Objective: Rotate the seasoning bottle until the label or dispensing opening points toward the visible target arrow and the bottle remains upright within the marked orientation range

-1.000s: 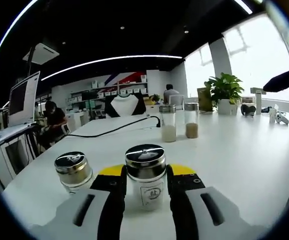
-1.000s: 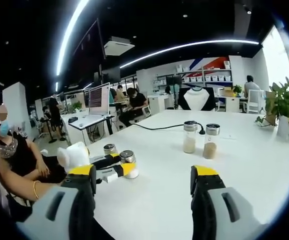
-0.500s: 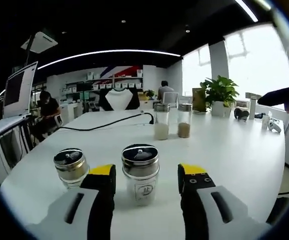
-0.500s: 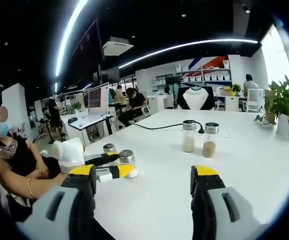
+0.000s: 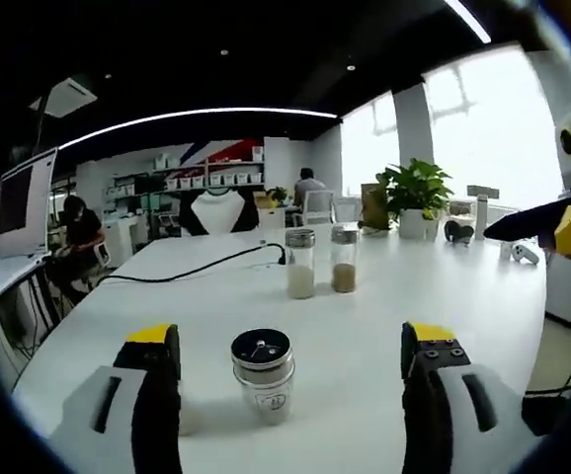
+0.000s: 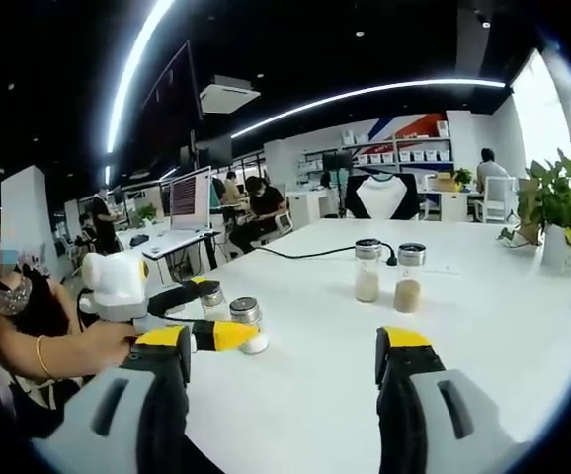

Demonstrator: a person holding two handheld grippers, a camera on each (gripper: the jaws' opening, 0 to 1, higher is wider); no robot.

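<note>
Left gripper [image 5: 290, 355]: jaws spread wide, nothing held. Seasoning bottle [image 5: 263, 375] stands upright on the white table [image 5: 414, 286] between the jaws, touching neither (label faces camera). Two tall shakers [image 5: 317, 262] at 12 o'clock, well beyond. Right gripper [image 6: 284, 360]: jaws wide apart, empty; left gripper [image 6: 182, 321] at its 9 o'clock, beside a second short jar [image 6: 212, 298].

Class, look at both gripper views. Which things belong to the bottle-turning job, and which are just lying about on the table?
Part of the job:
- short glass seasoning bottle with chrome lid
- left gripper, open around it

Just lying about:
- two tall glass shakers
- second short chrome-lidded jar
- black cable
- potted green plant
</note>
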